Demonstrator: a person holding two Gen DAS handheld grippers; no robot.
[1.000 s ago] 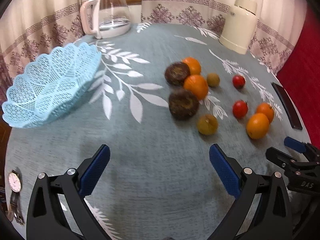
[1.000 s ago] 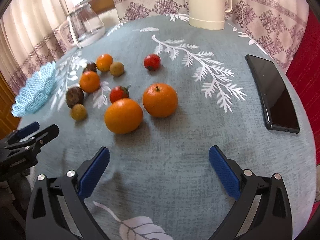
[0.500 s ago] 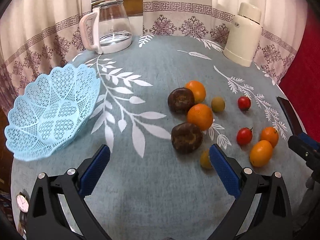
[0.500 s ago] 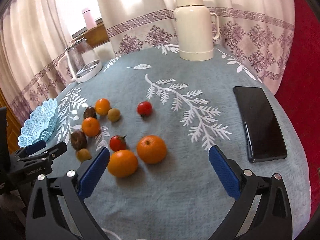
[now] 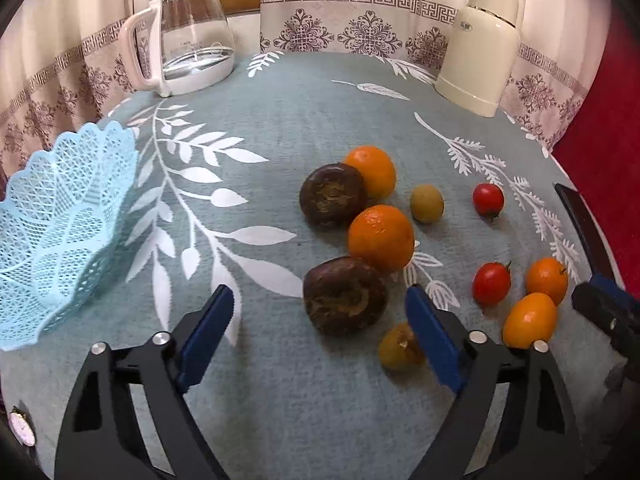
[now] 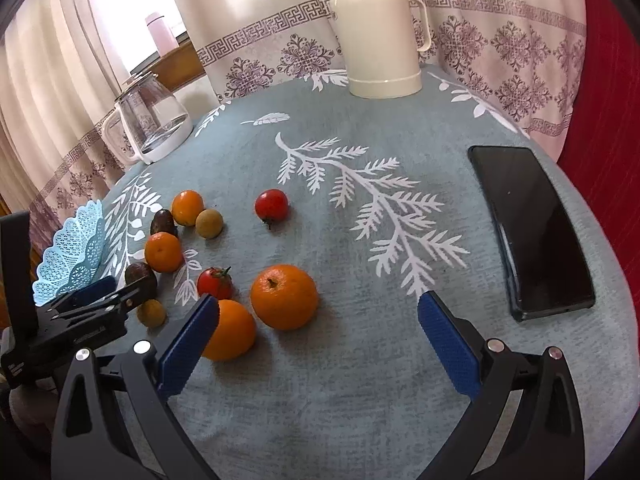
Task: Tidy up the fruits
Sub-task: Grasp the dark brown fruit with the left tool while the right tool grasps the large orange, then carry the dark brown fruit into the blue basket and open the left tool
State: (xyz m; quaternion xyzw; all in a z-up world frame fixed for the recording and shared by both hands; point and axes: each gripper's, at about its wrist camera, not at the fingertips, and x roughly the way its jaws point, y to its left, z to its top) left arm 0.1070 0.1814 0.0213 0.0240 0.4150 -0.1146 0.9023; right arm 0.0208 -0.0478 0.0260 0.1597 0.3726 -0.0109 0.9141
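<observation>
Both wide open and empty: left claw (image 5: 316, 330) straddling the near brown fruit (image 5: 345, 295) for pickup, right claw (image 6: 318, 332) lined up around an orange (image 6: 284, 296).

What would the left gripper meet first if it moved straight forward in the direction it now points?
Probably the near dark brown fruit, which lies just ahead of the open left gripper, slightly right of centre between its jaws. Depth is hard to judge in a fisheye view, so it may pass above it.

A home dining spot: patterned curtains (image 6: 280, 52) hang behind a round table (image 6: 360, 400) with a leaf-print cloth, a cream thermos (image 6: 380, 32) and glass kettle (image 5: 192, 36) at its far edge.
</observation>
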